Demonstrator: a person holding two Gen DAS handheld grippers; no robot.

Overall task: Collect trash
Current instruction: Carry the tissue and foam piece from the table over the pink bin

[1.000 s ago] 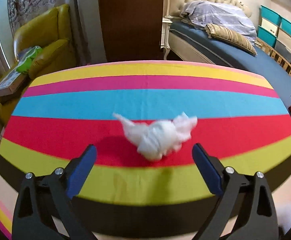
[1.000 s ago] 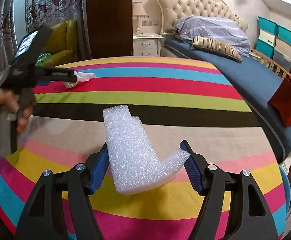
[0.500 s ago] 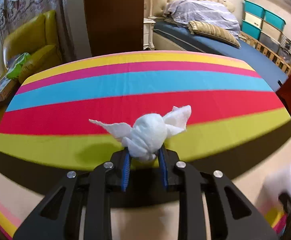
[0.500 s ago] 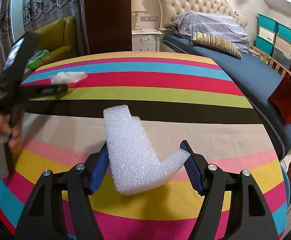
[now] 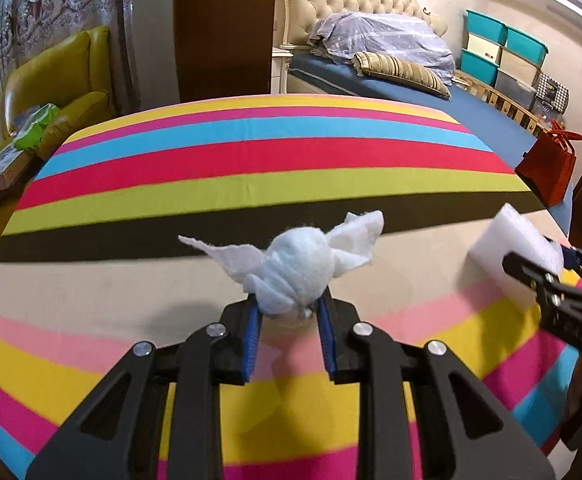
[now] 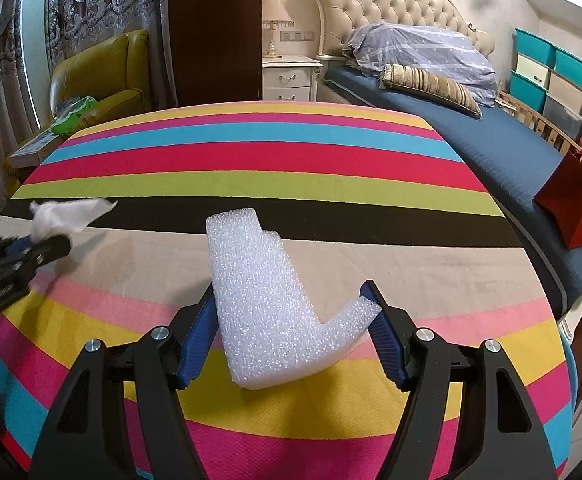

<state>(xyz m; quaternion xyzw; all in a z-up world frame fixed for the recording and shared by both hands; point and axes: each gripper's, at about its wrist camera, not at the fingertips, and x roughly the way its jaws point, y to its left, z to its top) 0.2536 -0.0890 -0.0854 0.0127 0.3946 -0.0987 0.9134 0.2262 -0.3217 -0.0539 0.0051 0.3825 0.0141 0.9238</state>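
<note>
Trash is in both grips: the left gripper has its fingers clamped narrow on the crumpled tissue, pinched low so its loose ends flare free above the striped worktop. The right gripper holds the white foam piece, fingers set wider across its broad base. Both items look lifted clear of the cloth, probably for carrying off. No bin shows. The two grippers sit close; the worktop's far half is open, and the bed borders its right edge.
</note>
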